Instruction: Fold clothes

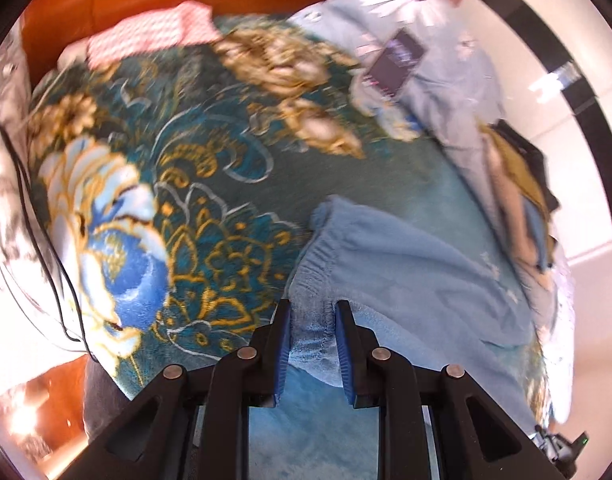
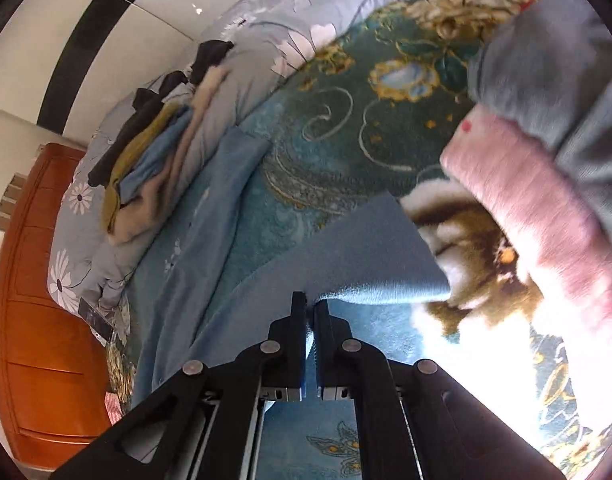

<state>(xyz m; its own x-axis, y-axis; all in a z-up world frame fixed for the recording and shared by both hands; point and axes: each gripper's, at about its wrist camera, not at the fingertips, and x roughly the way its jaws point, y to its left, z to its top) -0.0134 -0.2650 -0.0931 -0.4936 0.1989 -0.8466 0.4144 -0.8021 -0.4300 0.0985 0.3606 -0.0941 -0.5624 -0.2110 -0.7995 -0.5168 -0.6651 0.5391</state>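
Left wrist view: a gathered fold of the light blue garment [image 1: 406, 264] is being pinched between the blue pads of the left gripper [image 1: 313, 322], near the elastic waistband. The garment is being spread over a teal floral blanket [image 1: 186, 184] on the bed, with a dark phone [image 1: 396, 62] lying on the pale flowered duvet [image 1: 446, 80] beyond.

Right wrist view: an edge of the same blue garment [image 2: 346, 256] is being clamped by the right gripper [image 2: 310, 304], whose jaws are being held almost together. A stack of folded clothes [image 2: 146, 160] is lying on the duvet near an orange wooden cabinet [image 2: 38, 320].
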